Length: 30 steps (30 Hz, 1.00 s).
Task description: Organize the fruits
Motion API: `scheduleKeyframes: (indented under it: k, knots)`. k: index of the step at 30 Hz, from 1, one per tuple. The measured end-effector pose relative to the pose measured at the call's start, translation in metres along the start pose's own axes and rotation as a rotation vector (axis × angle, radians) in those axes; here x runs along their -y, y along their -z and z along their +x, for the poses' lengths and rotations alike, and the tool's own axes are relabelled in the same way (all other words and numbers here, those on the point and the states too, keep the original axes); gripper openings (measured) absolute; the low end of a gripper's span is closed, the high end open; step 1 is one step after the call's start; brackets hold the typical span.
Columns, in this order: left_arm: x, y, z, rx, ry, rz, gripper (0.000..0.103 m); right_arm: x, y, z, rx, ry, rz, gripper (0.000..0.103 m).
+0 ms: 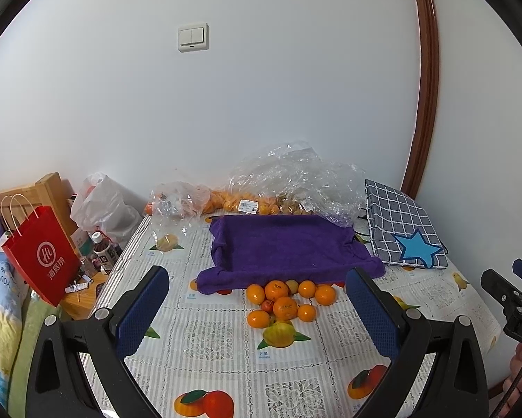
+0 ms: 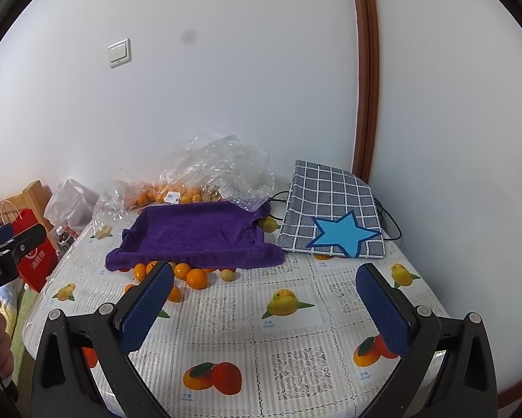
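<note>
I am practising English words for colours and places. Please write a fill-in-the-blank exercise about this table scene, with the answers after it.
1. The loose oranges lie in front of a towel of ____ colour.
2. The checked cushion carries a blue ____.
3. Both hand-held grippers, left and right, are ____ and hold nothing.
4. The paper bag beside the table is ____.

Answers: purple; star; open; red

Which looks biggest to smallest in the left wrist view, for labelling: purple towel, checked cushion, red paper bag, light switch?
1. purple towel
2-3. checked cushion and red paper bag: alike, unranked
4. light switch
</note>
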<state>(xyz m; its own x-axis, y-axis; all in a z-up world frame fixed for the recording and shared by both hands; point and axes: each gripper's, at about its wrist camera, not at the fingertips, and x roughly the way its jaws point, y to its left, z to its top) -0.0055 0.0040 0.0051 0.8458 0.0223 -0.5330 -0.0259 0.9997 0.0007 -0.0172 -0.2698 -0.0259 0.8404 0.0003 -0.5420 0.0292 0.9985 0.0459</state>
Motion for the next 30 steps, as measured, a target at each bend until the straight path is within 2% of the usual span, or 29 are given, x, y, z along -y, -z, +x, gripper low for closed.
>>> scheduleKeyframes:
  k: [30]
  knots:
    - [-0.024,-0.007,0.0,-0.009,-0.035,-0.028,0.103,-0.023,-0.003,0.005,0.004,-0.044,-0.037,0.103]
